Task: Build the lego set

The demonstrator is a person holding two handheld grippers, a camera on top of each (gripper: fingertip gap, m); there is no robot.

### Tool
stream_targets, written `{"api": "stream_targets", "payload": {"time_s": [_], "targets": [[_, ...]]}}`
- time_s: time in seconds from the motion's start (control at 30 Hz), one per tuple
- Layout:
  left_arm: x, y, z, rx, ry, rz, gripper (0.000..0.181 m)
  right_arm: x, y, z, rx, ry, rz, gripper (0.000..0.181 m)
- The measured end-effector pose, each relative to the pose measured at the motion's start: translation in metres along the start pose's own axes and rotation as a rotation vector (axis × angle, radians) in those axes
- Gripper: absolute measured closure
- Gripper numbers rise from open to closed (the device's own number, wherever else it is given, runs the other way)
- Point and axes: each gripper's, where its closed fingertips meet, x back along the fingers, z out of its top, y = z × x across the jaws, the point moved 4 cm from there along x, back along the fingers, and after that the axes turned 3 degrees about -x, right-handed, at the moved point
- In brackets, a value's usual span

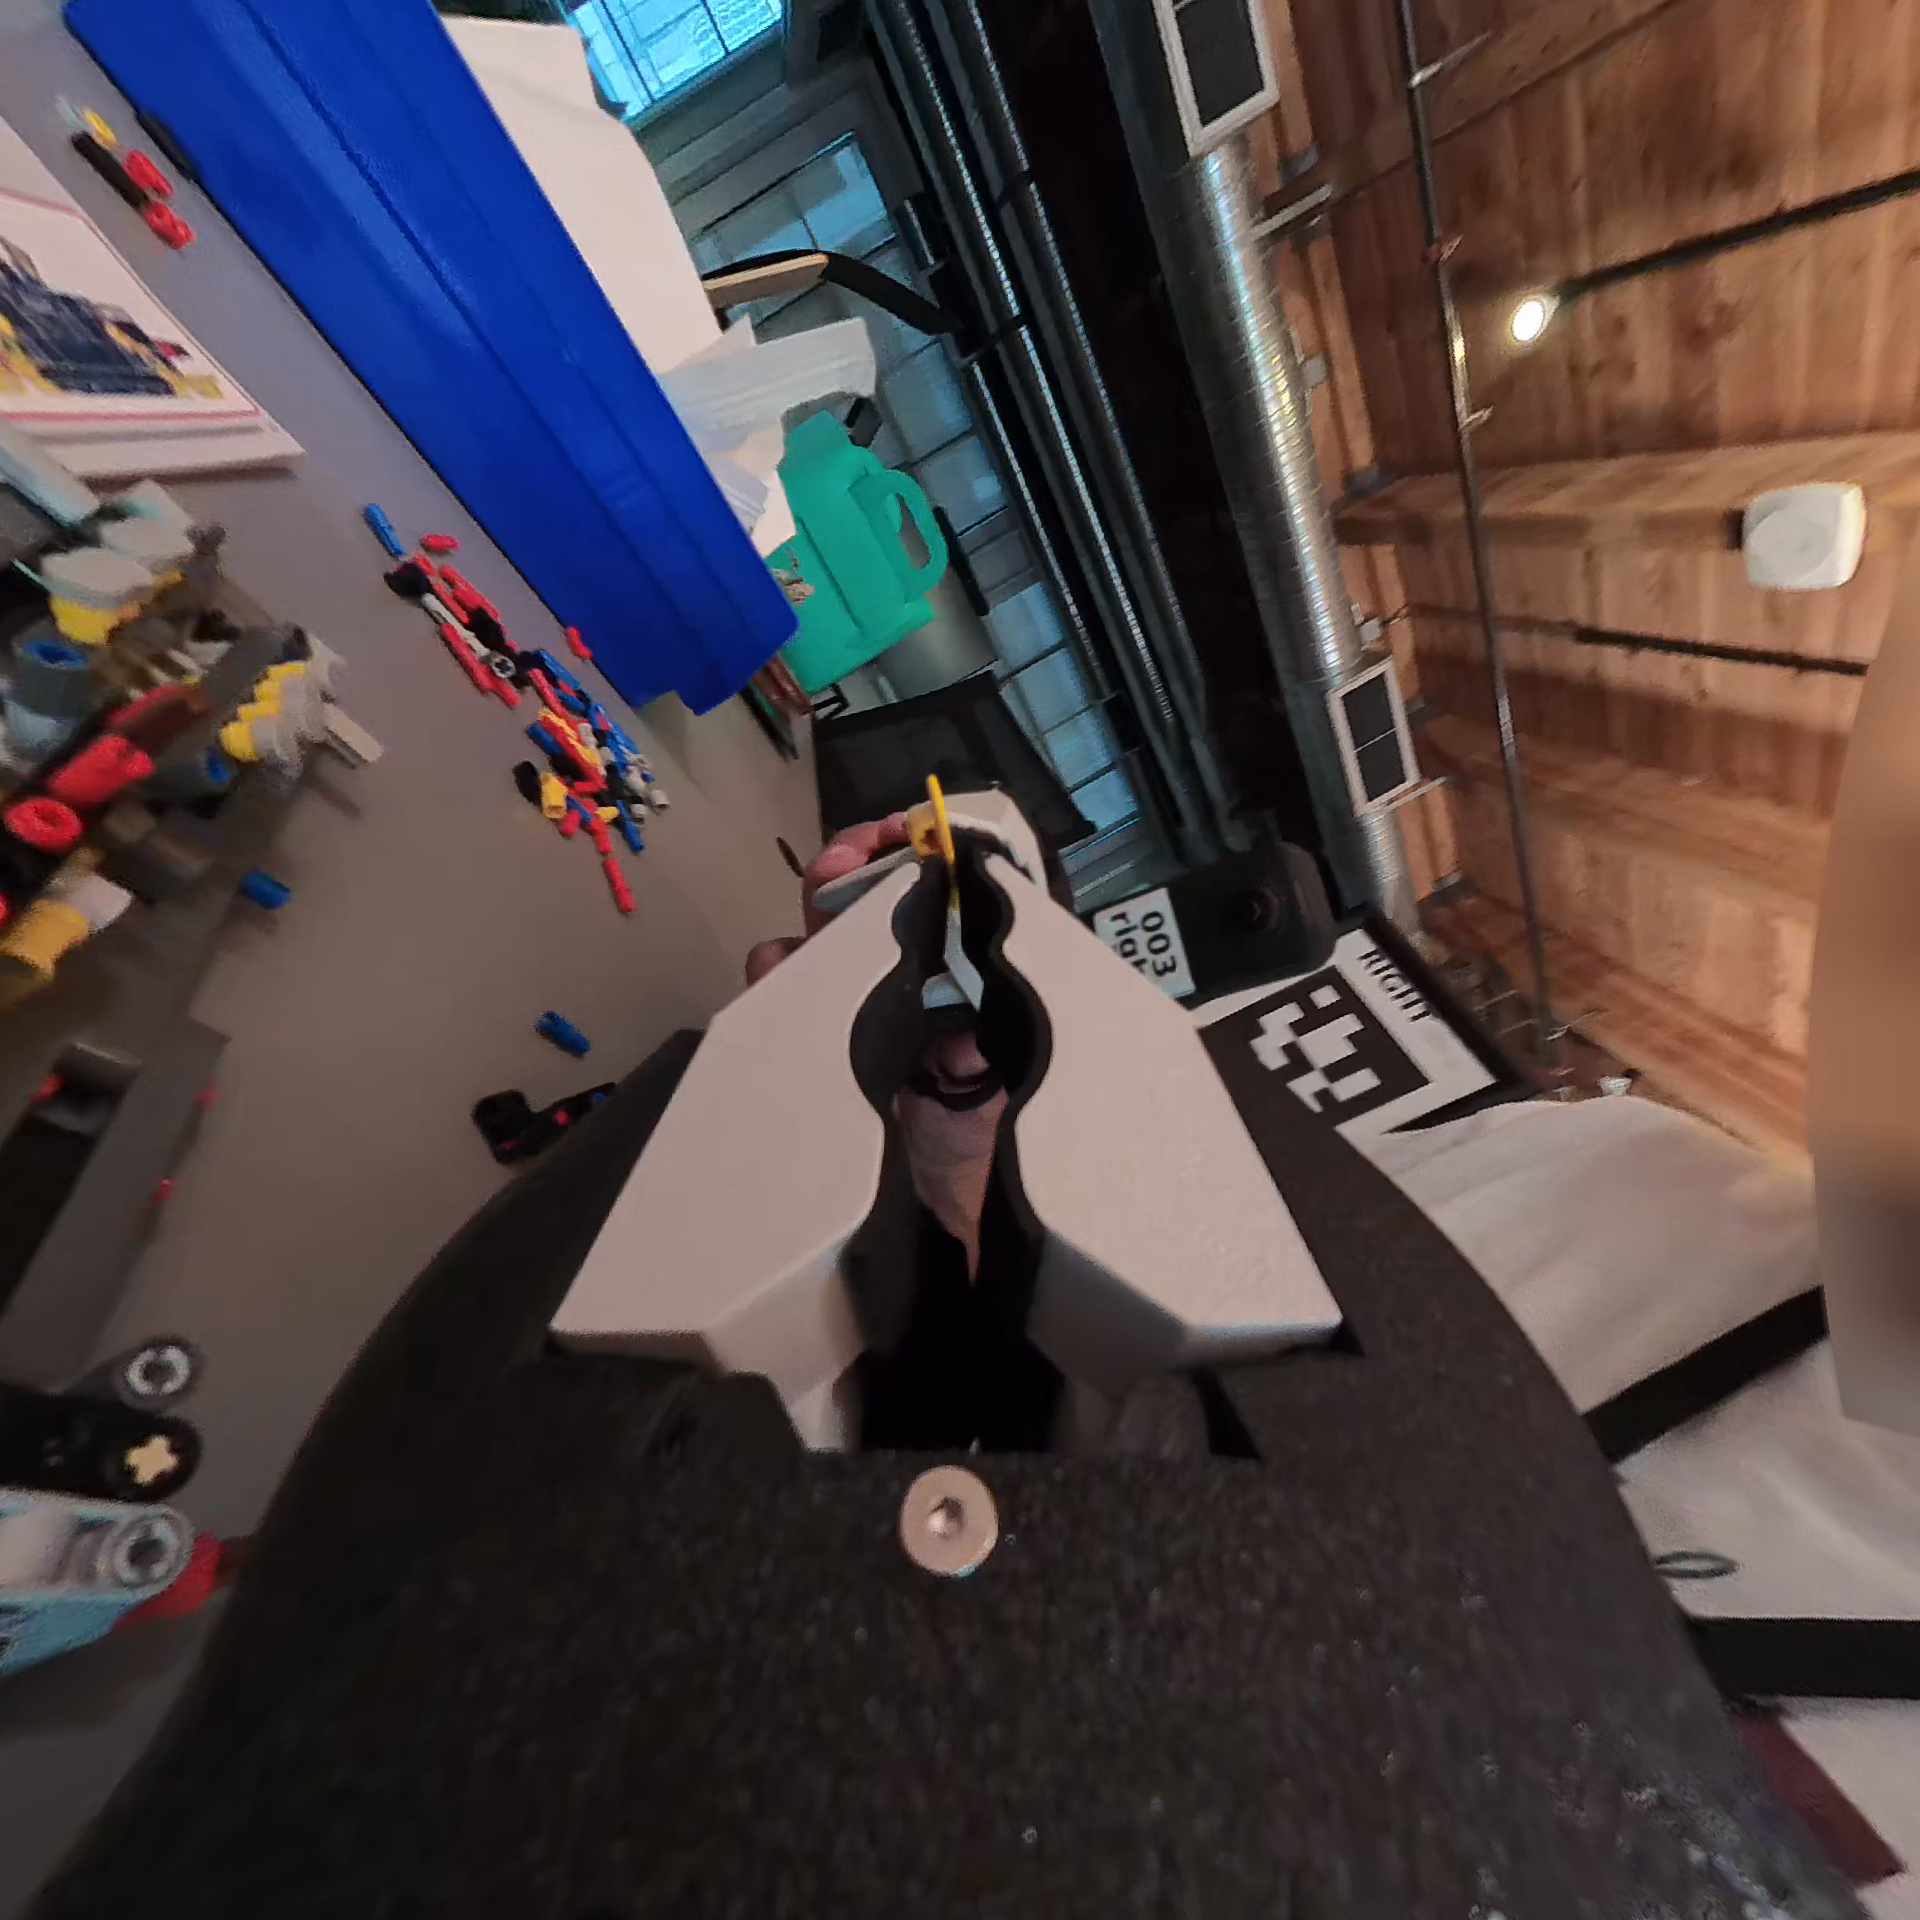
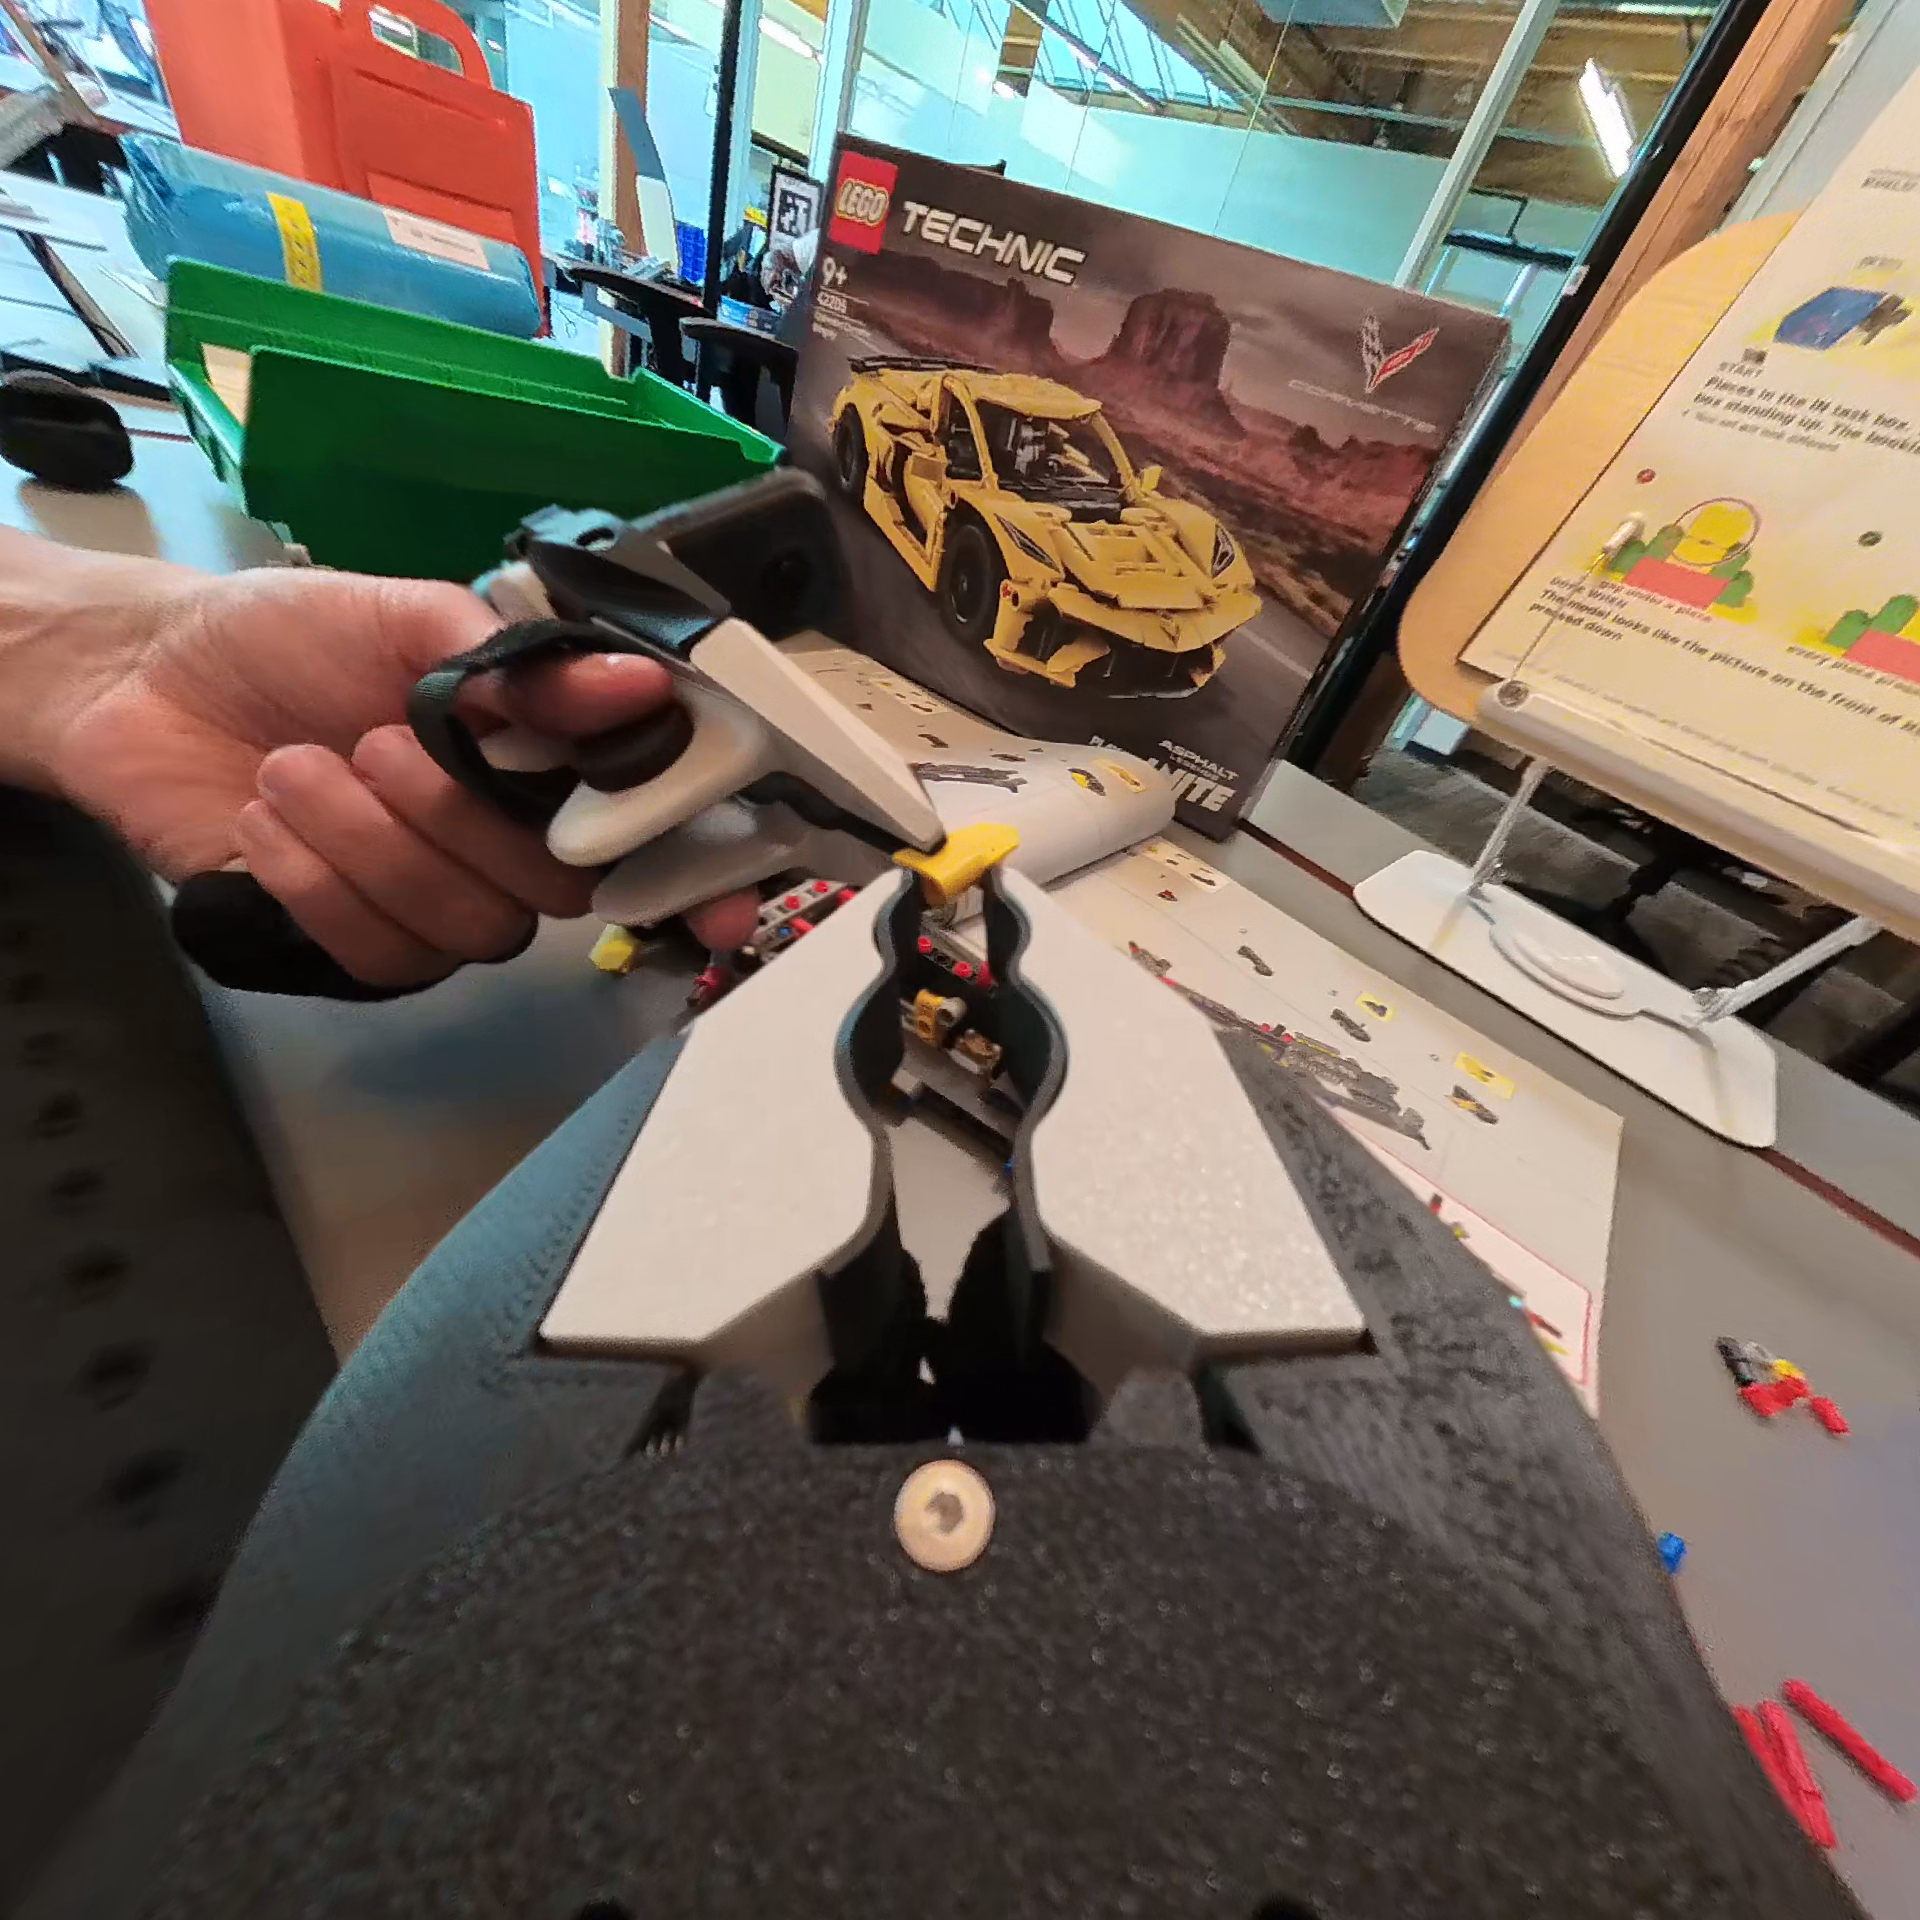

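So the yellow lego piece (image 2: pixel 956 858) is hanging up in the air above the table (image 2: pixel 436 1091), pinched from two sides at once. The right gripper (image 2: pixel 943 881) is clamping it with both tips squeezed together on its lower end, and the left gripper (image 2: pixel 925 831) is coming in from the left with its pointed white fingers meeting on the same piece. In the left wrist view that piece (image 1: pixel 935 831) is showing as a thin yellow edge wedged right at the closed tips of the left gripper (image 1: pixel 940 873), with the other gripper's tips touching it from the far side.

A hand (image 2: pixel 343 769) is gripping the left tool's handle, one finger through a black strap.

Below the piece, a half-built model (image 1: pixel 135 727) in grey, red and yellow is sitting on the table, near a scatter of loose pins (image 1: pixel 582 748) in red, blue and black. An open instruction booklet (image 2: pixel 1351 1039) is lying flat, and the set's box (image 2: pixel 1143 468) with the yellow car is standing behind it. A green bin (image 2: pixel 436 447) is sitting further left.
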Motion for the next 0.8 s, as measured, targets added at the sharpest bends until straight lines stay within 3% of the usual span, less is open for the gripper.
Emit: {"api": "stream_targets", "payload": {"time_s": [0.5, 0.8], "targets": [[-0.0006, -0.0048, 0.0001, -0.237, -0.065, 0.163, 0.172, -0.0026, -0.0047, -0.004, 0.166, -0.067, -0.073, 0.171], [-0.0006, -0.006, 0.0002, -0.203, -0.047, 0.154, 0.174, -0.003, -0.0057, -0.0047, 0.206, -0.082, -0.1, 0.171]]}}
